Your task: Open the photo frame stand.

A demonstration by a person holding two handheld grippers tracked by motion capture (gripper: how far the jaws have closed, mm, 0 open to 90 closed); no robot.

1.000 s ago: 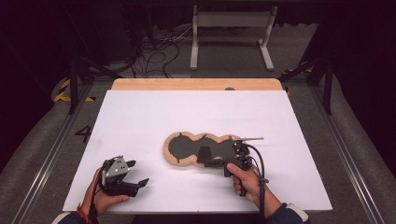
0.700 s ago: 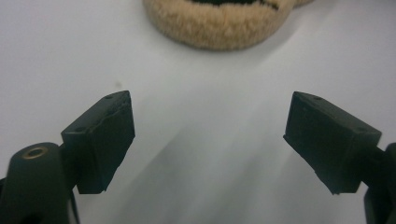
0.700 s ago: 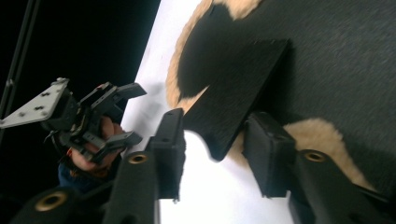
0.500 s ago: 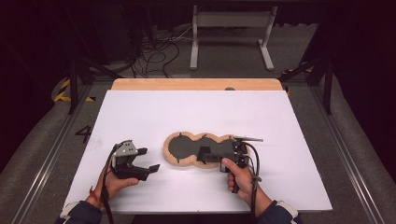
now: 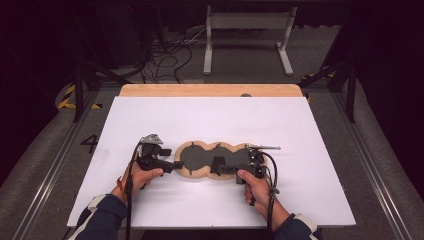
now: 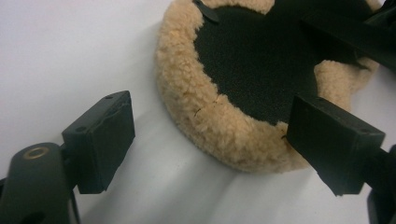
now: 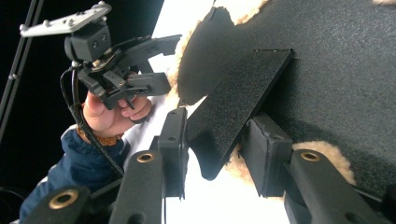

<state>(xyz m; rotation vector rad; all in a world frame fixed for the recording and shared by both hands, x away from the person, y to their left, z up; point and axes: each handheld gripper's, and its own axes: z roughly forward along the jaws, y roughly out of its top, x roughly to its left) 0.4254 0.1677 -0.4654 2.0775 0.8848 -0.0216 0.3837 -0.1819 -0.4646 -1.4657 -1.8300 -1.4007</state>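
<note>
A lobed pad [image 5: 200, 157] with a tan fleece rim and a black inner face lies flat on the white table [image 5: 200, 120]. My left gripper [image 5: 173, 164] is open at the pad's left lobe. In the left gripper view its jaws [image 6: 215, 144] stand wide to either side of the fleece rim [image 6: 205, 116]. My right gripper [image 5: 218, 167] reaches in from the pad's right end. Its jaws have just been closing, and in the right gripper view it [image 7: 217, 154] is shut on a stiff black flap [image 7: 233, 98] of the pad, lifted off the black face.
A wooden board edge [image 5: 210, 90] runs along the back of the table. Behind it on the floor stand a metal frame [image 5: 247, 25] and loose cables [image 5: 165, 55]. In the right gripper view the left gripper [image 7: 161, 63] and its hand show beyond the pad.
My left gripper has moved right and away from the front edge, up to the pad's left lobe. The right hand has stayed at the pad's right end.
</note>
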